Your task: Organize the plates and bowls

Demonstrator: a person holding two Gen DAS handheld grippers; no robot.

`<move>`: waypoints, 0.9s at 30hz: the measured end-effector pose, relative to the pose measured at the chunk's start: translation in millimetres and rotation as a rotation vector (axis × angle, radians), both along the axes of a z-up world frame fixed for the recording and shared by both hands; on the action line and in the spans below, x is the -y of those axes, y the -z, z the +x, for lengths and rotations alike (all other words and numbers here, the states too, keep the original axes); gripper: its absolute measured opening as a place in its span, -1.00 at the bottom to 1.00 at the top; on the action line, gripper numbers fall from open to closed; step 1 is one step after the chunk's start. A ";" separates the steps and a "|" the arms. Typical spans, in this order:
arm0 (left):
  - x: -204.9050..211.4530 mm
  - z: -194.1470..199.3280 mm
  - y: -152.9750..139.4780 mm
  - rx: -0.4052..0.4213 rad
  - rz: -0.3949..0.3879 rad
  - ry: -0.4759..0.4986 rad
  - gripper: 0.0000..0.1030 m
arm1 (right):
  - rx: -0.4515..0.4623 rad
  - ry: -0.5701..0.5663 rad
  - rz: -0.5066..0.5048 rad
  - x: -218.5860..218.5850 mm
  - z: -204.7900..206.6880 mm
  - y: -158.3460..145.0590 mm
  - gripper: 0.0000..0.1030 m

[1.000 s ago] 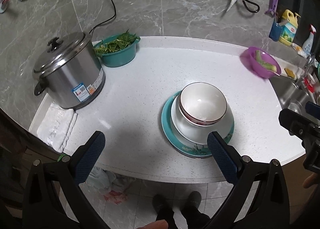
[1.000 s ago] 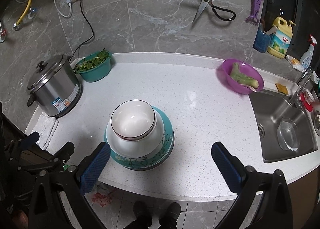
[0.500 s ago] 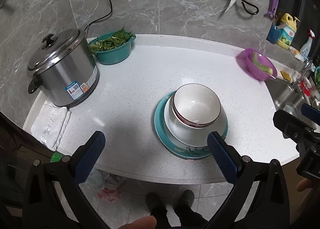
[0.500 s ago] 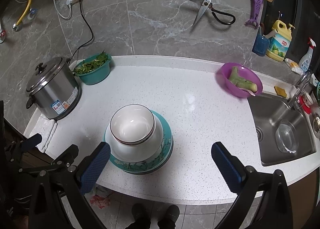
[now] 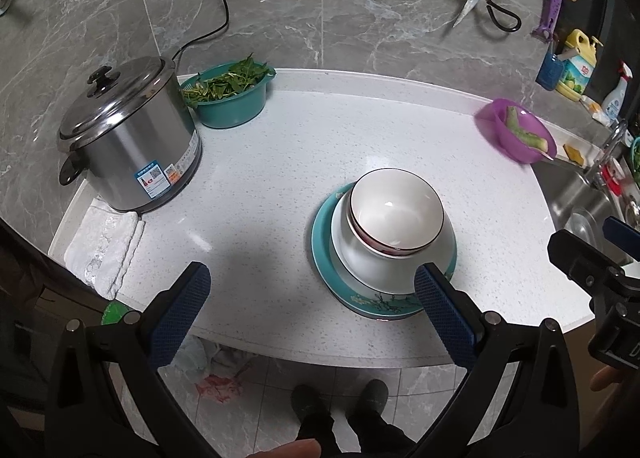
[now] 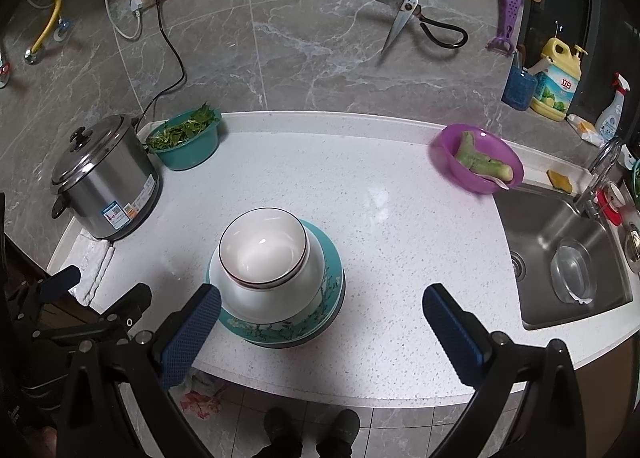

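Both tongs, left tongs (image 5: 312,310) and right tongs (image 6: 320,322), hang released near the desk (image 6: 380,193) edge; bowls (image 6: 264,258) sit nested on the teal plate (image 6: 332,290), seemingly finished.

- Left claw (image 5: 310,308): jaws spread wide, nothing between the blue pads (image 5: 178,316).
- Right claw (image 6: 318,334): jaws spread wide, empty; pads (image 6: 452,332) level, pointing forward and down.

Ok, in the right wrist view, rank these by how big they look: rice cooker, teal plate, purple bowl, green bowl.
Largest to smallest as they look:
1. teal plate, though it sits nearest the camera, which inflates it
2. rice cooker
3. purple bowl
4. green bowl
The last two look close; the purple bowl seems slightly wider.
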State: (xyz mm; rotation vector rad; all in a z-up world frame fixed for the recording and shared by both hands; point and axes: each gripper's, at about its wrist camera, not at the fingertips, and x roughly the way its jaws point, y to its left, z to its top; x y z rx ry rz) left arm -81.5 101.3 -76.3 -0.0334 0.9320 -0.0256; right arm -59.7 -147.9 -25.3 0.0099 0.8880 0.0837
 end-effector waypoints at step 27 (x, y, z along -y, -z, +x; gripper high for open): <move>4.2 -1.0 -9.3 0.000 -0.017 -0.013 1.00 | 0.002 0.004 -0.001 0.9 -0.8 -0.7 1.00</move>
